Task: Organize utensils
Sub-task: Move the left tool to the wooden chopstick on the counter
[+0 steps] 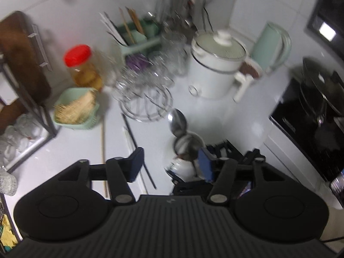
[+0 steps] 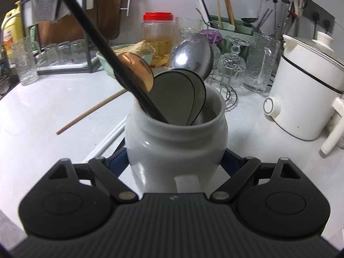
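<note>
My right gripper (image 2: 175, 161) is shut on a white ceramic jar (image 2: 175, 144) that stands on the white counter (image 2: 43, 111). The jar holds a metal ladle (image 2: 193, 54), a copper spoon (image 2: 137, 73), two flat grey spoons (image 2: 174, 99) and a black stick (image 2: 103, 47) leaning left. My left gripper (image 1: 171, 163) is open and empty, high above the counter. Below it I see the jar (image 1: 187, 146) with the ladle (image 1: 177, 121) and the right gripper. A black chopstick (image 1: 137, 146), a wooden chopstick (image 1: 103, 154) and white sticks (image 1: 131, 142) lie loose on the counter.
A glass rack (image 1: 144, 90), a red-lidded jar (image 1: 82, 67), a green toothpick basket (image 1: 76, 108) and a green utensil holder (image 1: 139, 36) stand behind. A white cooker (image 1: 215, 64) and kettle (image 1: 271, 45) stand at right, a black stove (image 1: 311, 124) further right. A dish rack (image 2: 62, 49) is at left.
</note>
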